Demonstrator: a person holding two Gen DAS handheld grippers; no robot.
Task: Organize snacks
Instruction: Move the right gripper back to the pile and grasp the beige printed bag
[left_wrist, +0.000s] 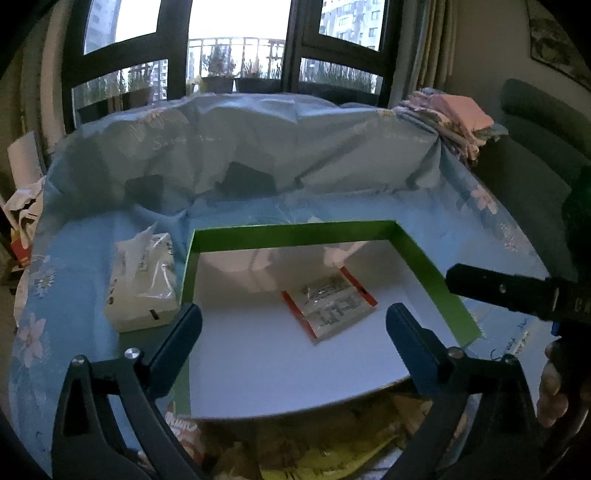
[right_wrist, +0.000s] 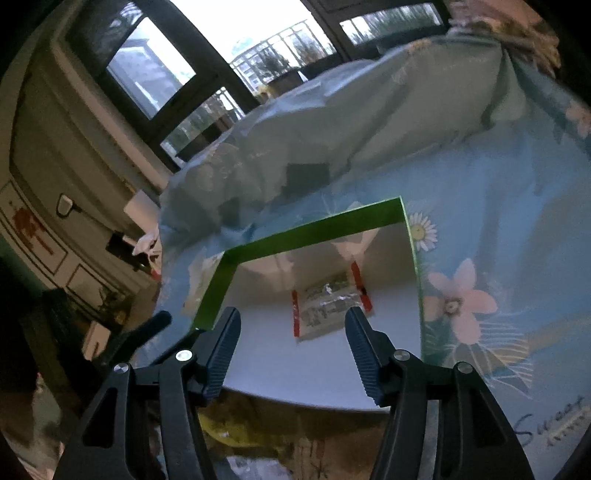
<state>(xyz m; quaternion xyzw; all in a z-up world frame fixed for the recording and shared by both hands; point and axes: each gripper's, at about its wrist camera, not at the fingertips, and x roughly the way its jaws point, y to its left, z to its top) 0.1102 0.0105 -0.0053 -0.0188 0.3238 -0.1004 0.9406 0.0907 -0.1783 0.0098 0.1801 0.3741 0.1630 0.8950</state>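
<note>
The packet (left_wrist: 330, 305) lies flat on the white floor of the green-walled box (left_wrist: 295, 230), toward its far right part, long axis slanting from near left to far right, red bands along two edges. It sits ahead of and below both tools, apart from each. The left tool (left_wrist: 293, 321) stands spread wide and empty; the right tool (right_wrist: 291, 325) is about half open, also empty, and looks the nearer, the packet framed between its fingers. More snack bags (left_wrist: 295, 443) lie heaped just before the box's near edge, under both tools. A tissue pack (left_wrist: 142, 284) rests beside the box's left wall on the flowered sheet (left_wrist: 74, 258).
</note>
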